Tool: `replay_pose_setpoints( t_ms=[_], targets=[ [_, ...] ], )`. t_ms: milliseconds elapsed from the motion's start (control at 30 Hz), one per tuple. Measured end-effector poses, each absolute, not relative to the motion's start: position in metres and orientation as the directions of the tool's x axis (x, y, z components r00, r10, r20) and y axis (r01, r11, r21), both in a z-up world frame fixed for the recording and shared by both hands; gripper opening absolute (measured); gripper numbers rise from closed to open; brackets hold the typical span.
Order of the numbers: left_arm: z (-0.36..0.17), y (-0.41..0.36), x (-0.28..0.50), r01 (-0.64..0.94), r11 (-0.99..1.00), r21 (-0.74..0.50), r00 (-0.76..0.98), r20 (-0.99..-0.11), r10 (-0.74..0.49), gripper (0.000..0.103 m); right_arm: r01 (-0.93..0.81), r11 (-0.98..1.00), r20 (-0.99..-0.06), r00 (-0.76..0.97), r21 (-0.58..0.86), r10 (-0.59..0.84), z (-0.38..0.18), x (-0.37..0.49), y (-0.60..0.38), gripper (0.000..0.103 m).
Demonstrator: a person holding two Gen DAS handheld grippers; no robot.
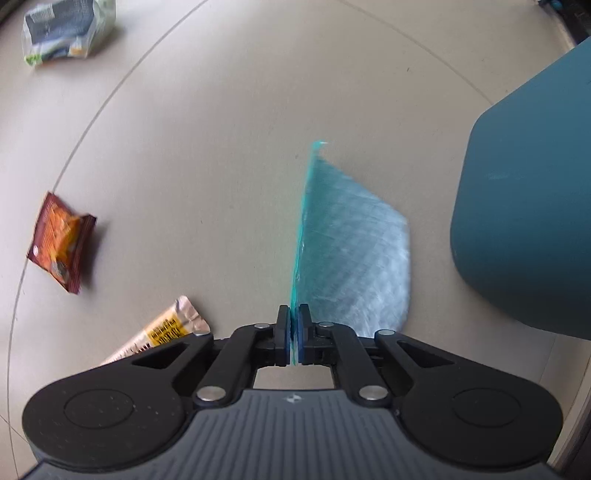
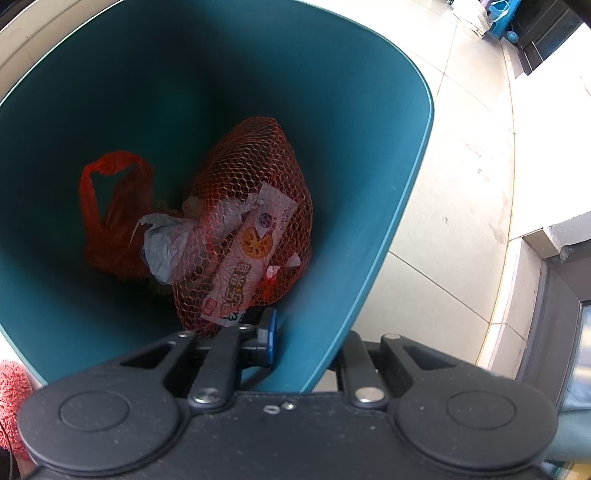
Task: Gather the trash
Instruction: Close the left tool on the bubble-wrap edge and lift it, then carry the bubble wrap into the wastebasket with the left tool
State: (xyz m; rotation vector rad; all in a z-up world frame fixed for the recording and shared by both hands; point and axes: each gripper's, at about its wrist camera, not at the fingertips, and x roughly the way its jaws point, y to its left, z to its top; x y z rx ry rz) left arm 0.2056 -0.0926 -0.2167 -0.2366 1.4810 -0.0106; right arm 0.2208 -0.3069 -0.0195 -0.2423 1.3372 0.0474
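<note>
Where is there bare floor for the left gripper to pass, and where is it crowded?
Bare floor runs up the middle, between the brown wrapper on one side and the held teal bag and bin on the other. The near left is crowded: a yellow wrapper lies by the left gripper. A green packet sits far left.

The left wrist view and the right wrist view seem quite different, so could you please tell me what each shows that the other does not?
Only the left wrist view shows the left gripper shut on a teal bag, plus a brown wrapper, a yellow wrapper and a green packet lying on the floor. Only the right wrist view shows the right gripper clamped on the bin's rim, and a red net bag and red plastic bag inside. Both show the teal bin and tiled floor.
</note>
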Motion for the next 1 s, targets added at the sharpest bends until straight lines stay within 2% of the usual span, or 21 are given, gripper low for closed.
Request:
replay_pose_setpoints(
  t_ms=[500,1000],
  targets=[
    [-0.083,-0.102,0.204,0.122,0.991,-0.051,0.206,-0.976,-0.076,0.002,-0.168,0.975,-0.967,0.235,-0.144,-0.103,-0.019,0.221,-0.307,0.013],
    [0.117,-0.144,0.228,0.300,0.954,-0.024,0.462,-0.871,-0.167,0.002,-0.163,0.977,-0.967,0.235,-0.141,-0.100,-0.019,0.221,-0.307,0.014]
  ],
)
